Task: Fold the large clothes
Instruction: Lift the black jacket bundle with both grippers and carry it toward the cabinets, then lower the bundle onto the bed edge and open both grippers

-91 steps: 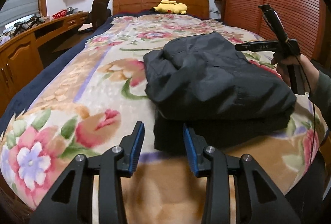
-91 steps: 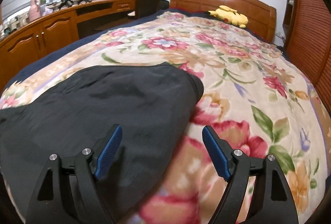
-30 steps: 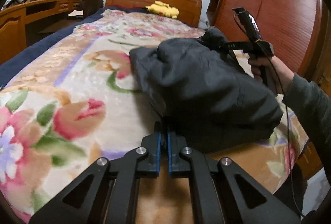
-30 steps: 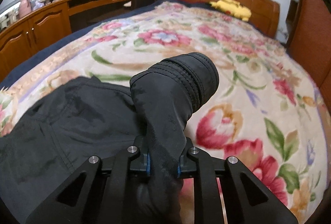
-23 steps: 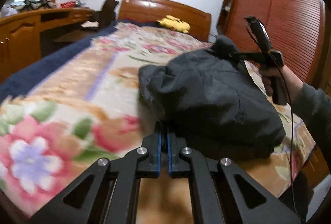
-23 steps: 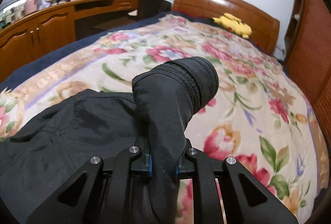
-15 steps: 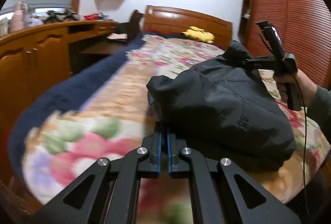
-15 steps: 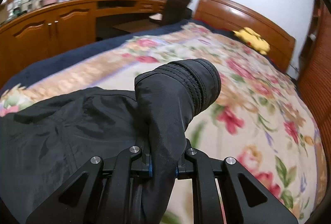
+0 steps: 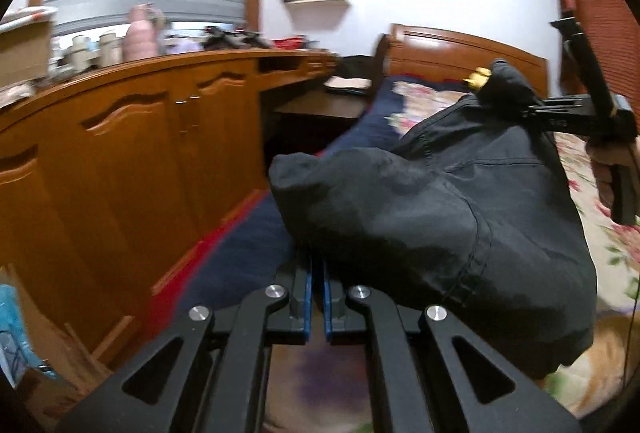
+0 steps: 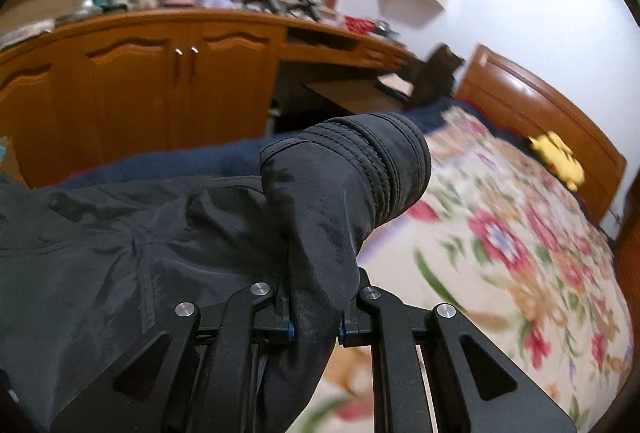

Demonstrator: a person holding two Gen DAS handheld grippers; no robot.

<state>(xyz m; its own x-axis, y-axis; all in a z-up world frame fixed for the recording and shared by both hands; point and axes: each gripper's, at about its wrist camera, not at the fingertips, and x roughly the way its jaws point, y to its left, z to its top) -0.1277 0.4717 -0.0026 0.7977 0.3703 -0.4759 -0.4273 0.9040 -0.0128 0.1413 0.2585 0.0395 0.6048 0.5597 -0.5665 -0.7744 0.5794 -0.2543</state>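
A black jacket point(image 9: 420, 201), folded into a bundle, hangs in the air between both grippers, over the left edge of the bed. My left gripper point(image 9: 316, 273) is shut on the bundle's near lower edge, its blue pads almost touching. My right gripper point(image 10: 314, 297) is shut on the jacket point(image 10: 120, 253) just behind a ribbed sleeve cuff point(image 10: 376, 169), which sticks up above the jaws. In the left wrist view the right gripper point(image 9: 530, 109) shows at the far right, held by a hand point(image 9: 608, 173), pinching the bundle's top corner.
The bed with a floral blanket point(image 10: 520, 253) lies to the right, with a wooden headboard point(image 10: 540, 101) and a yellow plush toy point(image 10: 558, 155). Wooden cabinets point(image 9: 120, 161) with a cluttered top line the left side. A dark chair point(image 10: 436, 73) stands at the desk recess.
Both grippers have swung left with the jacket still pinched, carrying it from above the blanket toward the bed's left edge. The views now face the cabinets.
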